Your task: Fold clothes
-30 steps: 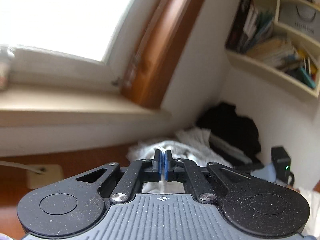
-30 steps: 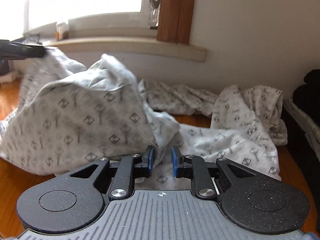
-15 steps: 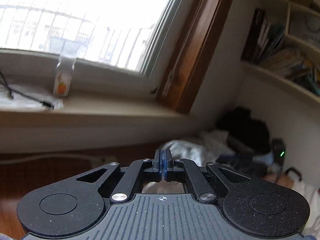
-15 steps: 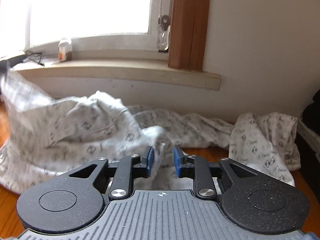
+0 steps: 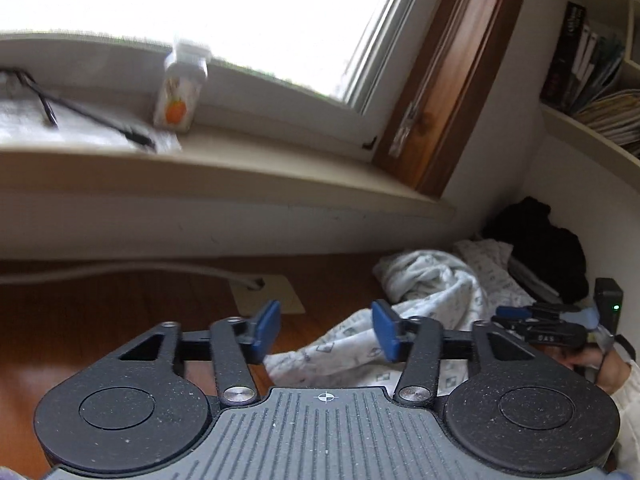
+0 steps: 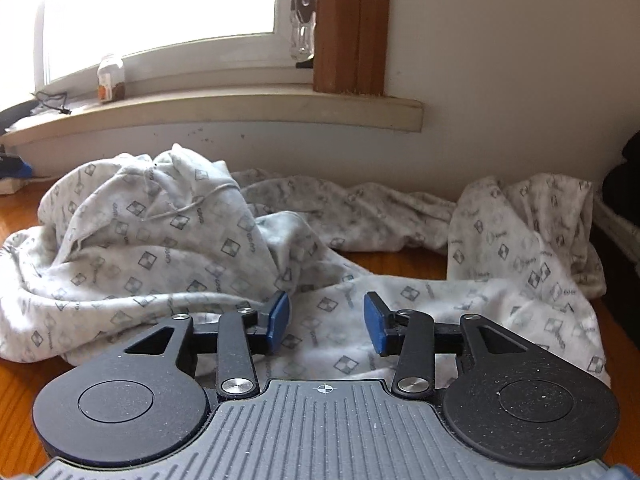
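Left wrist view is showing my left gripper (image 5: pixel 326 334) now standing apart, after clamping shut a moment ago; my right gripper (image 6: pixel 326 322) is widening too; the patterned garment (image 6: pixel 224 248) is lying crumpled on the wooden floor (image 6: pixel 16 384), released, so folding is restarting.
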`<move>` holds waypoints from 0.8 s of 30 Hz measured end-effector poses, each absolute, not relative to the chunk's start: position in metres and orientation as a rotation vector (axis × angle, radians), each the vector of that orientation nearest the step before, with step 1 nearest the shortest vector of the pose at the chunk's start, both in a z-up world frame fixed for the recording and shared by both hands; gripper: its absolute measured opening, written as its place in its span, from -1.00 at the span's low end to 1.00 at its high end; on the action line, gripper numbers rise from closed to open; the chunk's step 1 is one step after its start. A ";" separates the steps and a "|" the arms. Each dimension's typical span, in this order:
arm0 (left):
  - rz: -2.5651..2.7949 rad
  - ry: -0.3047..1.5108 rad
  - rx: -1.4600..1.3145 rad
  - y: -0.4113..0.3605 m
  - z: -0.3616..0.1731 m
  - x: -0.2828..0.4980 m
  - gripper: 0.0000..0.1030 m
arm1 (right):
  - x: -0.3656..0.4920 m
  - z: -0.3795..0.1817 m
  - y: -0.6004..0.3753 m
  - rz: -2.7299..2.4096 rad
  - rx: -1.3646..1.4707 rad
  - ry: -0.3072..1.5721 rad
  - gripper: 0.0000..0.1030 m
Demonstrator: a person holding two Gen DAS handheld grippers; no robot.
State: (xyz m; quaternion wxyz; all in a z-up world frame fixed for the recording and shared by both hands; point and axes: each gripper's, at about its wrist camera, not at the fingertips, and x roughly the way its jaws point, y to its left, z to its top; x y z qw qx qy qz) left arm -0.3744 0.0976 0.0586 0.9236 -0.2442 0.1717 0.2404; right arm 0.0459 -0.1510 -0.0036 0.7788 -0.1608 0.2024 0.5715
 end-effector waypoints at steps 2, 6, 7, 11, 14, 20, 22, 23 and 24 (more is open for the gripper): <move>0.492 0.369 -0.516 0.105 0.051 -0.363 0.15 | 0.048 -0.002 -0.153 1.235 -0.334 0.437 -0.18; 0.470 0.404 -0.549 0.119 0.041 -0.340 0.25 | 0.051 0.019 -0.144 1.242 -0.304 0.415 -0.18; 0.462 0.422 -0.550 0.121 0.040 -0.334 0.26 | 0.051 0.025 -0.138 1.251 -0.303 0.413 -0.17; 0.442 0.489 -0.531 0.119 0.036 -0.315 0.26 | 0.048 0.043 -0.100 1.322 -0.302 0.436 -0.16; 0.425 0.513 -0.524 0.108 0.031 -0.310 0.26 | 0.033 0.052 -0.067 1.401 -0.309 0.461 -0.08; 0.406 0.538 -0.507 0.085 0.025 -0.311 0.24 | -0.008 0.053 -0.014 1.472 -0.428 0.478 0.03; 0.403 0.539 -0.502 0.079 0.024 -0.312 0.20 | -0.012 0.046 -0.002 1.461 -0.477 0.509 0.03; 0.400 0.540 -0.497 0.076 0.024 -0.313 0.13 | -0.013 0.042 0.002 1.469 -0.493 0.536 0.03; 0.397 0.540 -0.493 0.073 0.024 -0.314 0.04 | -0.013 0.039 0.002 1.475 -0.502 0.551 0.00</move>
